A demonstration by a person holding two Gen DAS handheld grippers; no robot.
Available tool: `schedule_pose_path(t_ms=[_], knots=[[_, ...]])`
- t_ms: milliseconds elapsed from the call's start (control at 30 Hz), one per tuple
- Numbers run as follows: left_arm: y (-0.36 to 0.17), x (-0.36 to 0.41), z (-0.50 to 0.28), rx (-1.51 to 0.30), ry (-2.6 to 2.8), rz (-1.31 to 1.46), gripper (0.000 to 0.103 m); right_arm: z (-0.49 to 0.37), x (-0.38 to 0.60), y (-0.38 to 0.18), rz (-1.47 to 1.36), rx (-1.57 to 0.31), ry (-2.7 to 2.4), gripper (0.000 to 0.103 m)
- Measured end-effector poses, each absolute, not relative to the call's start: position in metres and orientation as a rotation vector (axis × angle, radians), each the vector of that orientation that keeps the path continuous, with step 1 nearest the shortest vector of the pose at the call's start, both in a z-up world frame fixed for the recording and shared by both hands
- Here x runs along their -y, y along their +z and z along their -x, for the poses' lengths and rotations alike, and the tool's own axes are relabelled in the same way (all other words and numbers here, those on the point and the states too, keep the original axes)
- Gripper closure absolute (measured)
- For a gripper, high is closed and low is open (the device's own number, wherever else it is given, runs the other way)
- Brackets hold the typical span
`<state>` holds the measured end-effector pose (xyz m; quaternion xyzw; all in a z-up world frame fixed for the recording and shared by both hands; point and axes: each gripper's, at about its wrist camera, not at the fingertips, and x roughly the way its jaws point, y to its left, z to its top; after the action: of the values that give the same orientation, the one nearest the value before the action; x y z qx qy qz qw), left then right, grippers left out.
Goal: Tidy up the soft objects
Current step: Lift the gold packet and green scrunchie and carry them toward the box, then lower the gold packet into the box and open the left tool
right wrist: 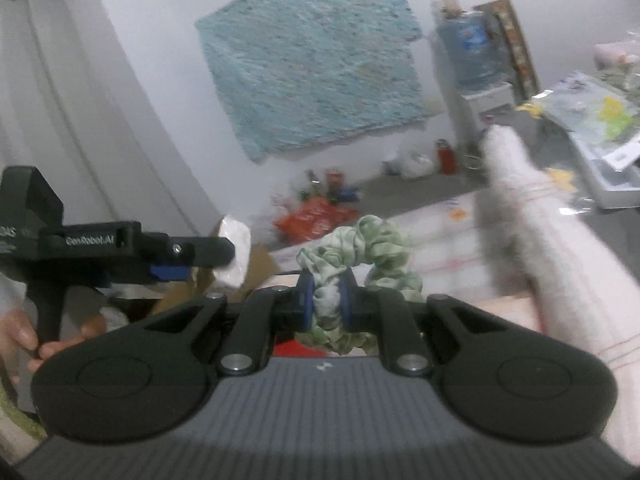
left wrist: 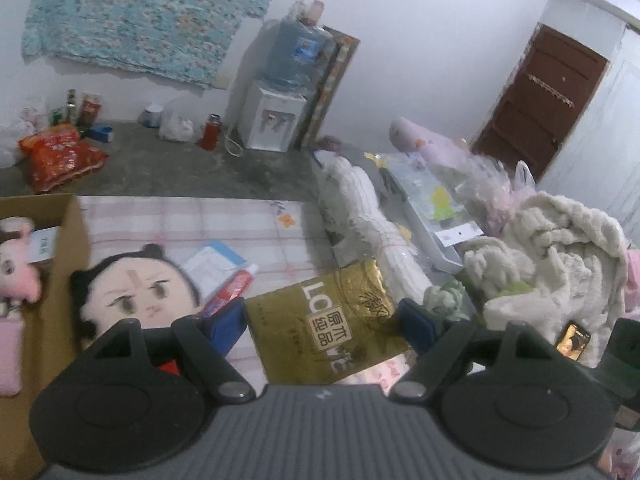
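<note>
Left wrist view, read from nine o'clock to three o'clock: a cardboard box (left wrist: pixel 60 280) holding a pink plush toy (left wrist: pixel 18 264); beside it on the checked bed cover (left wrist: pixel 200 224) a doll-face cushion (left wrist: pixel 140 292); at centre a gold packet (left wrist: pixel 332 320) seen between the wide-set, empty pads of the left gripper (left wrist: pixel 324 324); at three o'clock a heap of cream fleece (left wrist: pixel 560 264). Right wrist view, same order: the left gripper (right wrist: pixel 200 256) appears side-on at nine o'clock, a person's fingers (right wrist: pixel 24 340) on its handle; at centre the right gripper (right wrist: pixel 326 296) stands narrow, its blue pads pinching one side of a green scrunchie (right wrist: pixel 360 252), whose loop stands up past the fingertips; a white rolled textile (right wrist: pixel 560 248) crosses at three o'clock. Judged step: carrying the scrunchie toward the box. To do it well, maintain the pinch throughout the carry, since only a thin fold is gripped; bring the loop over the box opening, clear of its upright flap, lower it inside, and only then part the pads. The free left gripper should stand aside from the path.
</note>
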<state>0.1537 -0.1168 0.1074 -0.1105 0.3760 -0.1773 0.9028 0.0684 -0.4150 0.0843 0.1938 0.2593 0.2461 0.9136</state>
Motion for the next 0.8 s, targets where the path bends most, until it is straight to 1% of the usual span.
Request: schedule_pose_path(t_ms=[200, 500, 667, 800], knots=[[0.120, 0.065, -0.110, -0.734, -0.280, 0.257, 0.020, -0.048, 0.370, 0.102, -0.409, -0.512, 0.631, 0.091], [0.136, -0.032, -0.068, -0.648, -0.087, 0.360, 0.020, -0.056, 0.287, 0.133, -0.378, -0.521, 0.805, 0.091], [0.127, -0.089, -0.065, -0.651, 0.019, 0.446, 0.020, -0.074, 0.231, 0.144, -0.351, -0.553, 0.912, 0.091], [0.103, -0.130, -0.076, -0.686, 0.072, 0.540, 0.020, -0.096, 0.182, 0.146, -0.314, -0.594, 0.949, 0.091]])
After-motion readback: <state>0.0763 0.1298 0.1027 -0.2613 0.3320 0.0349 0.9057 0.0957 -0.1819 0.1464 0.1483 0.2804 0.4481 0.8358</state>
